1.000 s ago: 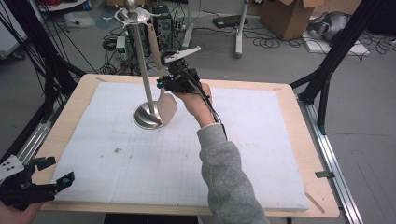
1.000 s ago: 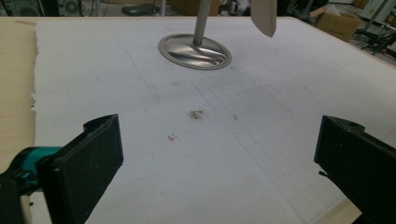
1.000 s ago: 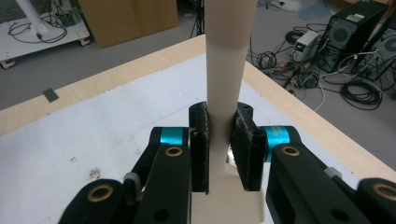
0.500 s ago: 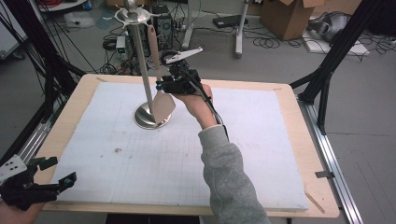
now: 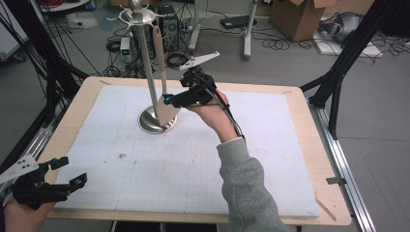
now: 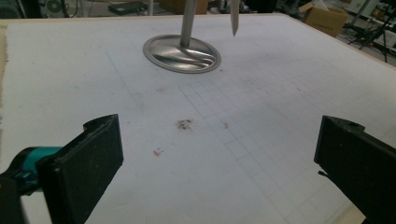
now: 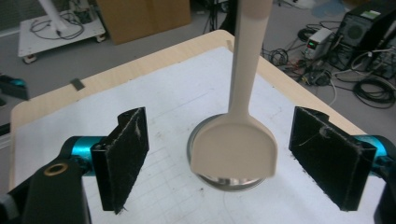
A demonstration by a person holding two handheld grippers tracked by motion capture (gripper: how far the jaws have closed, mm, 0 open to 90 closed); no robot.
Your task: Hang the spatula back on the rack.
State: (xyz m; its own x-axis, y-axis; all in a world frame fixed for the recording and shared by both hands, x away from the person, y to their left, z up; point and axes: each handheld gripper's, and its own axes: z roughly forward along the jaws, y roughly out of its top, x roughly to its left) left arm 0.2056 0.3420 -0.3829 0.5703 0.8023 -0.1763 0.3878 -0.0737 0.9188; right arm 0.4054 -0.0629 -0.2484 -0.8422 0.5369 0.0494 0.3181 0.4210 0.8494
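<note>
A steel stand point(image 5: 147, 67) with a round base point(image 5: 155, 123) rises from the white mat. From its top hangs a beige spatula point(image 5: 167, 112), blade down over the base. My right gripper point(image 5: 170, 100) is level with the blade; its jaws have just been opening. In the right gripper view the spatula point(image 7: 236, 149) hangs between the jaws of the right gripper point(image 7: 226, 154), with a gap on each side and the base point(image 7: 224, 182) below. My left gripper point(image 5: 72, 171) rests open and holds nothing at the mat's near left corner. In the left gripper view the left gripper point(image 6: 224, 140) faces the base point(image 6: 182, 53).
The white gridded mat point(image 5: 193, 159) covers a wooden table point(image 5: 329, 193). Black frame struts point(image 5: 338, 72) stand at the table's right and left sides. Cables, boxes and equipment lie on the floor beyond the far edge.
The right gripper's jaws have opened off the spatula blade and the hand has drawn back slightly to the right. The spatula now hangs free. The left gripper has kept still.
</note>
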